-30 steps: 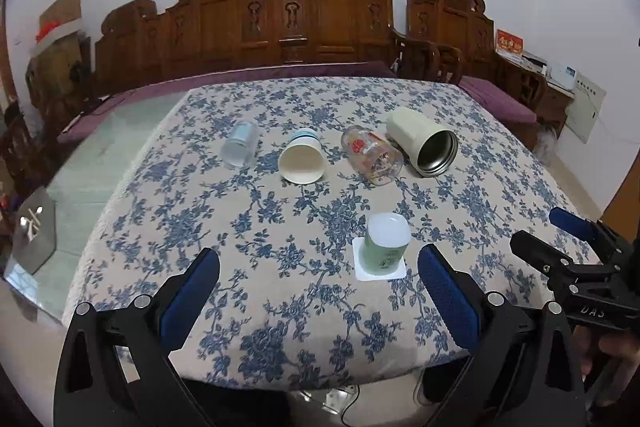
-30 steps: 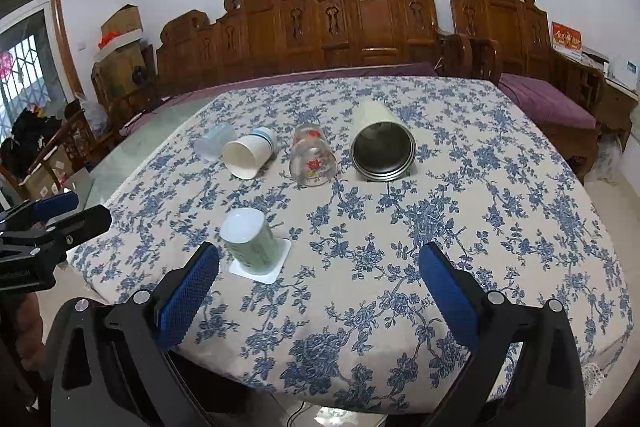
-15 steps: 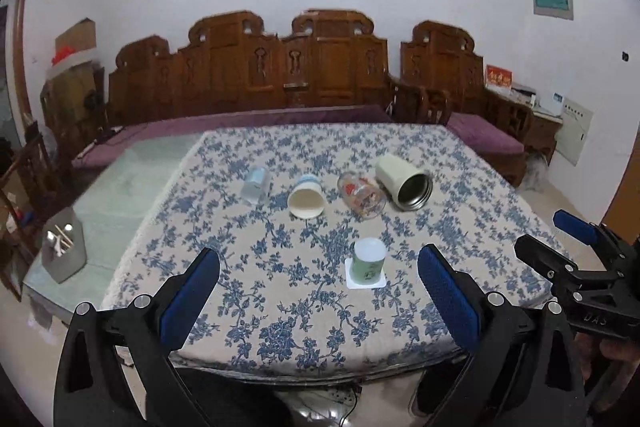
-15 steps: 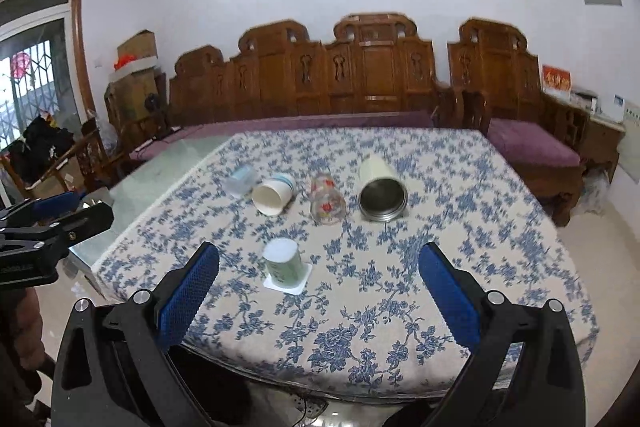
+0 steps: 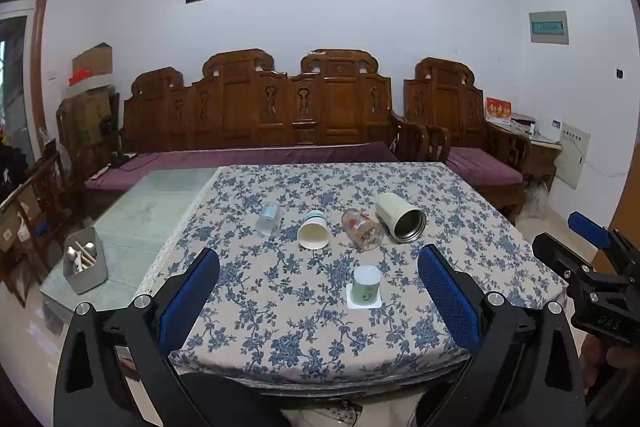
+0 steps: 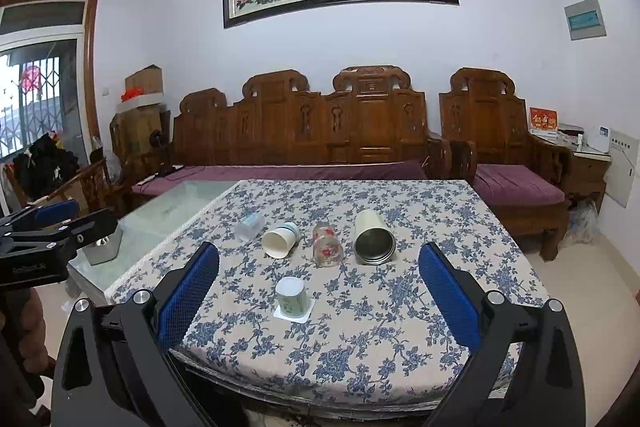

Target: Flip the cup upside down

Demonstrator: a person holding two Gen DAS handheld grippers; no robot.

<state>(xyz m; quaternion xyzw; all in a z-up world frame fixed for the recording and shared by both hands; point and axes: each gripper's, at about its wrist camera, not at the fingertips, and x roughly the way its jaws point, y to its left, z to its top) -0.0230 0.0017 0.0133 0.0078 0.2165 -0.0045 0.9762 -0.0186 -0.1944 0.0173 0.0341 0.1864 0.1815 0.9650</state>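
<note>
On coaster (image 5: 363, 301) near table's front edge: green cup (image 5: 367, 283) sits inverted, untouched. Both grippers, left (image 5: 318, 291) & right (image 6: 319, 289), spread wide, empty, pulled well back vs 1 s ago. Flip looks done imo.

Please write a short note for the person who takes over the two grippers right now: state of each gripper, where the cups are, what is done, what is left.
Left gripper: open, empty, held back from the table.
Right gripper: open, empty, also off the near edge.
Green cup: upside down on the white coaster, near the front edge. That flip looks done.
Behind it, lying on their sides in a row: clear plastic cup, white paper cup, printed glass, cream steel tumbler.
Left: possibly those four; none is gripped.
</note>
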